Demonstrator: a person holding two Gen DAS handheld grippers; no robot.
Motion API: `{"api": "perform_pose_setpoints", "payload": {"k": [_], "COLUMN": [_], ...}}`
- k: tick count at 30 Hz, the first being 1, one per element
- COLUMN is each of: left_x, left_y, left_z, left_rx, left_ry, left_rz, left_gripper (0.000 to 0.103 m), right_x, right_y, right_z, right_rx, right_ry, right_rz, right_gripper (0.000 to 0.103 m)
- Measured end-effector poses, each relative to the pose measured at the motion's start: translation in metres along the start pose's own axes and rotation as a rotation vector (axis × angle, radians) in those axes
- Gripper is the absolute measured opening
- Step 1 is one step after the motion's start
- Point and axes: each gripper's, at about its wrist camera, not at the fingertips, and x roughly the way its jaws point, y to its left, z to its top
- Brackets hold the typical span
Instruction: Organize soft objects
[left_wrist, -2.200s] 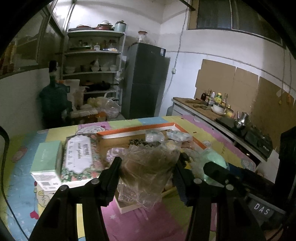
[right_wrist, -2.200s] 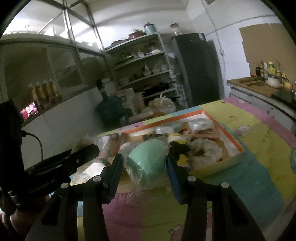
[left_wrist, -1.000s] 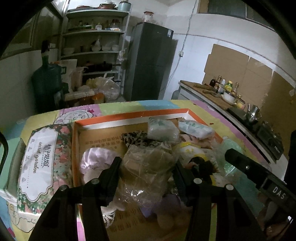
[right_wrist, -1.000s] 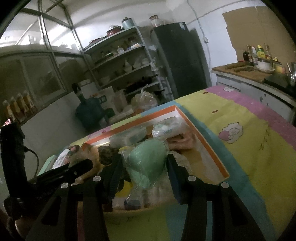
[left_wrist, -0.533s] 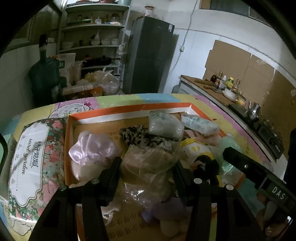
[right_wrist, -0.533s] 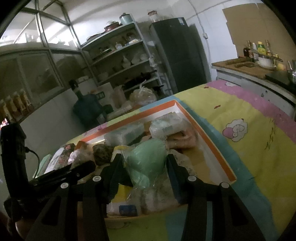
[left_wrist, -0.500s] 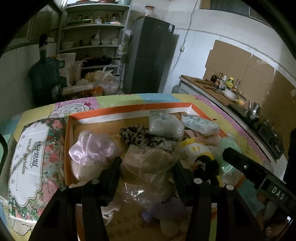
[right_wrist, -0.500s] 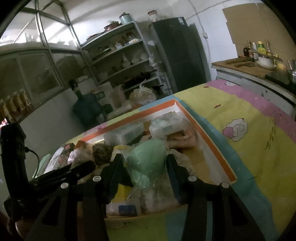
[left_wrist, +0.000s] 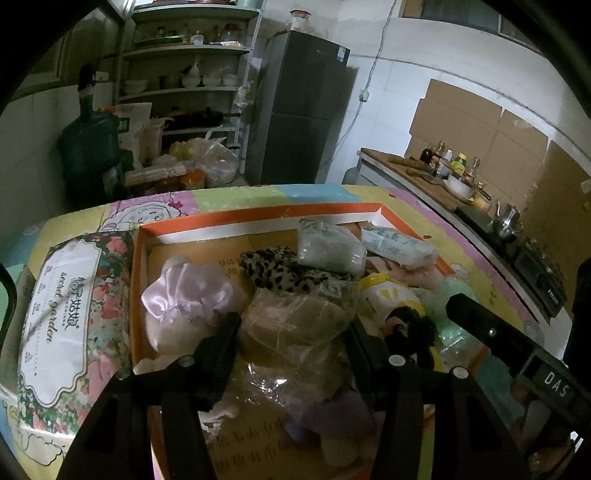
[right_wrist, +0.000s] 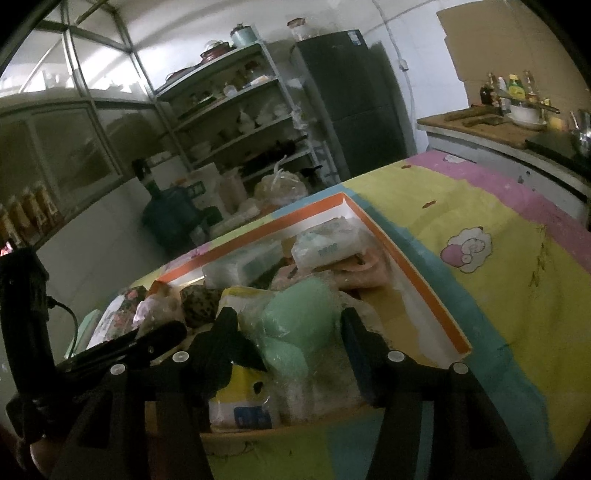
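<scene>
My left gripper (left_wrist: 291, 332) is shut on a clear plastic bag with a brown soft item (left_wrist: 295, 317) and holds it over the orange-rimmed cardboard box (left_wrist: 258, 216). My right gripper (right_wrist: 290, 328) is shut on a clear bag with a mint-green soft item (right_wrist: 299, 325), held over the same box (right_wrist: 417, 277) near its front. The box holds a lilac satin item (left_wrist: 184, 291), a leopard-print item (left_wrist: 273, 266), white tissue packs (left_wrist: 328, 247) and a yellow and white pack (left_wrist: 388, 295). The right gripper's body shows in the left wrist view (left_wrist: 517, 354).
A floral tissue pack (left_wrist: 70, 314) lies left of the box on the colourful cartoon tablecloth (right_wrist: 498, 258). Behind stand a dark fridge (left_wrist: 295, 110), shelves with dishes (left_wrist: 184, 85), a water jug (left_wrist: 88, 147) and a counter with bottles and a stove (left_wrist: 480, 192).
Both grippers have carried their bags forward from the table's near edge to over the box. In the last half second they have barely moved.
</scene>
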Motion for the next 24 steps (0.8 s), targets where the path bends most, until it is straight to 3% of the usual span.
{"api": "perform_pose_setpoints", "payload": {"k": [10,13,17,24], "left_x": [-0.038,-0.048,-0.062,-0.090], "left_y": [0.003,0.003,0.002,0.005], "left_z": [0.002,0.003,0.002,-0.006], "left_rx": [-0.003,-0.002,0.007,0.008], "left_ry": [-0.093,-0.110,-0.133,-0.171], "left_rz": [-0.002,-0.007,-0.002,0.050], "left_gripper": [0.056,0.056,0.056,0.056], "right_x": [-0.024,-0.031,-0.043,-0.063], "right_y": [0.007,0.012,0.020,0.037], "right_z": [0.003,0.003,0.001,-0.003], "right_rx": [0.001,-0.005,-0.020,-0.045], "right_ry": [-0.064,-0.079,-0.097,-0.123], "right_rz": [-0.004,0.002,0.008,0.018], "right_gripper": [0.061,0.067,0.068,0.068]}}
